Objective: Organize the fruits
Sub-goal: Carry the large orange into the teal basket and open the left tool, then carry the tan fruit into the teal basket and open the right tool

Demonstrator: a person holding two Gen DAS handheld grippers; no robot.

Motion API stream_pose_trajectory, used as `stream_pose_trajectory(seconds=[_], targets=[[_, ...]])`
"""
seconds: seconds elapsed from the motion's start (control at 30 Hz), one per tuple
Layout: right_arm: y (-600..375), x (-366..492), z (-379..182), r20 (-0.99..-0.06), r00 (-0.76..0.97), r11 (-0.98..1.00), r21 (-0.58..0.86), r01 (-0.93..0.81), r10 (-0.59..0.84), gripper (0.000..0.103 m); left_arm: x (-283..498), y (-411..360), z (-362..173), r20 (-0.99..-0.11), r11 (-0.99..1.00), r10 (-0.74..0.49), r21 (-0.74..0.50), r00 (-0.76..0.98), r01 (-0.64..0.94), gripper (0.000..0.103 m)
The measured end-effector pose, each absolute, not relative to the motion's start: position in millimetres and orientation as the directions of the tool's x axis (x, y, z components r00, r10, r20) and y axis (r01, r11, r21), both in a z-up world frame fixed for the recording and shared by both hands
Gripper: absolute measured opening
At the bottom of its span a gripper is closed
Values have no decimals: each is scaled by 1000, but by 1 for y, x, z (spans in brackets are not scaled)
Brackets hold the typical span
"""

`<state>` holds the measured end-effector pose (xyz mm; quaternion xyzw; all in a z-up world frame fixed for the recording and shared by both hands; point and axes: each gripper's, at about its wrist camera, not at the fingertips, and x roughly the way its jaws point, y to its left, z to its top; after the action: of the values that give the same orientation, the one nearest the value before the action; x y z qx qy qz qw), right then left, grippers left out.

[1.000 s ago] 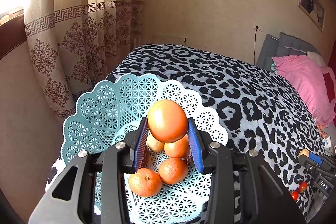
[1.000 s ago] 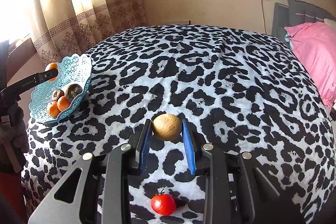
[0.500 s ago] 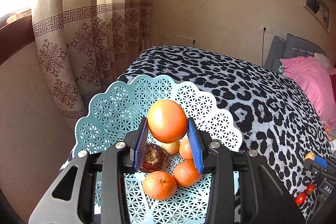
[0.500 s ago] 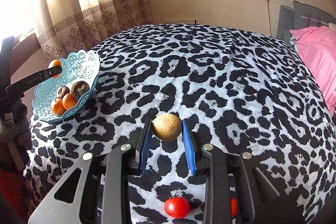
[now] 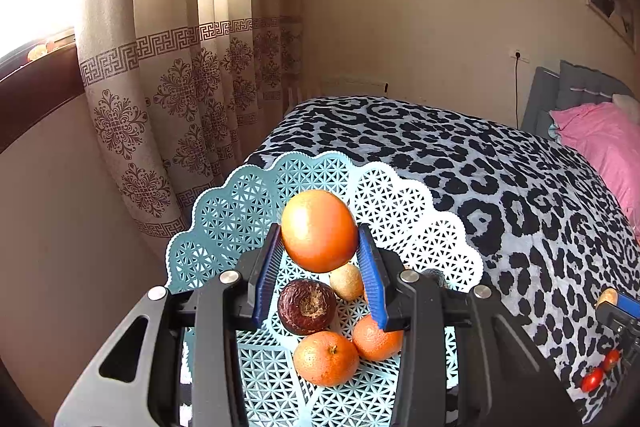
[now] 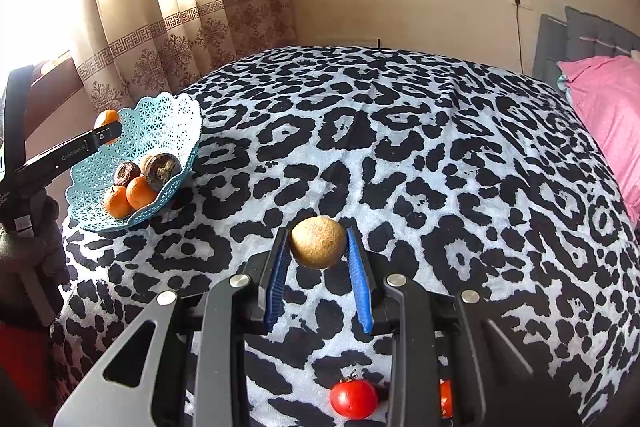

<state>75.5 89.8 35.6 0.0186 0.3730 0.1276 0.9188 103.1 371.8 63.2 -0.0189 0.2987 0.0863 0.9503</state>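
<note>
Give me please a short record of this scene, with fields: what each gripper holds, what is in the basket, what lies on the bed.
left gripper: shut on big orange, above basket
right gripper: shut on tan fruit, above bed
basket contents: two mandarins, dark wrinkled fruits, one small tan fruit
on bed: basket, two tomatoes

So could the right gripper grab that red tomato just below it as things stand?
Probably not yet. The right gripper is shut on a brownish round fruit, so its jaws are occupied. The tomato lies uncovered on the leopard-print blanket, so the way looks free once the fruit is dropped off.
</note>
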Motion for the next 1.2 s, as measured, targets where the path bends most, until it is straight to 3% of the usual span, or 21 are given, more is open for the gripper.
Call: stream_pose_trajectory(seconds=[0.7, 0.73, 0.8, 0.87, 1.2], targets=[[117, 81, 41, -677, 683, 956, 117, -269, 275, 29, 105, 378, 59, -577, 981, 154, -5, 802, -192, 39], [118, 81, 41, -676, 683, 955, 117, -272, 277, 29, 105, 379, 59, -574, 981, 156, -7, 804, -195, 40], [121, 82, 42, -674, 683, 954, 117, -278, 282, 29, 104, 380, 60, -568, 978, 168, -9, 806, -210, 63], [124, 82, 43, -672, 683, 952, 117, -284, 287, 29, 102, 383, 62, -554, 973, 181, -17, 813, -228, 72], [151, 90, 57, -650, 681, 930, 117, -347, 336, 29, 88, 399, 72, -533, 962, 188, -68, 825, -263, 72]])
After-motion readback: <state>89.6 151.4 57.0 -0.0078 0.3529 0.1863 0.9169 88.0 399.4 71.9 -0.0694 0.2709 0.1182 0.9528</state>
